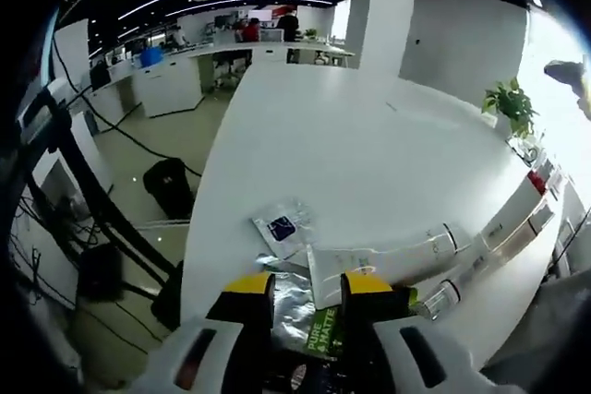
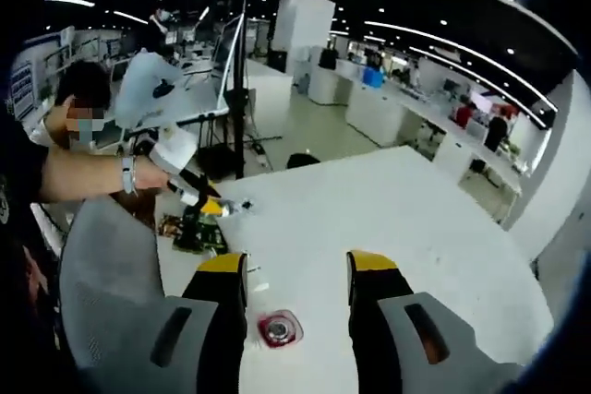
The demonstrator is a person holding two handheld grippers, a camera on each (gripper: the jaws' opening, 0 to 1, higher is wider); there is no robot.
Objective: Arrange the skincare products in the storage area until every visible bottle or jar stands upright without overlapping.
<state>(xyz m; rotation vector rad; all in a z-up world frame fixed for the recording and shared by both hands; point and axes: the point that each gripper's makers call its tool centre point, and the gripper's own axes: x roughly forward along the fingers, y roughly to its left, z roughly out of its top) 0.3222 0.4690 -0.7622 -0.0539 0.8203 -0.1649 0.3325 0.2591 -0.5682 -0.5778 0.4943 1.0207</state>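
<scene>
left gripper point(image 1: 307, 288): jaws apart, nothing between the tips | right gripper point(image 2: 296, 265): jaws apart, nothing held | left gripper seen from right gripper view point(image 2: 208, 202): held out on person's bare forearm point(image 2: 88, 175), strap at wrist, jaw state unclear

Two white tubes, one point(image 1: 441, 240) above the other point(image 1: 462, 283), lie near the white table's point(image 1: 369, 154) right edge, beside three flat sachets, one clear point(image 1: 283, 227), one white point(image 1: 337, 269) and one silver point(image 1: 294, 306), plus one green packet point(image 1: 323, 331).
</scene>
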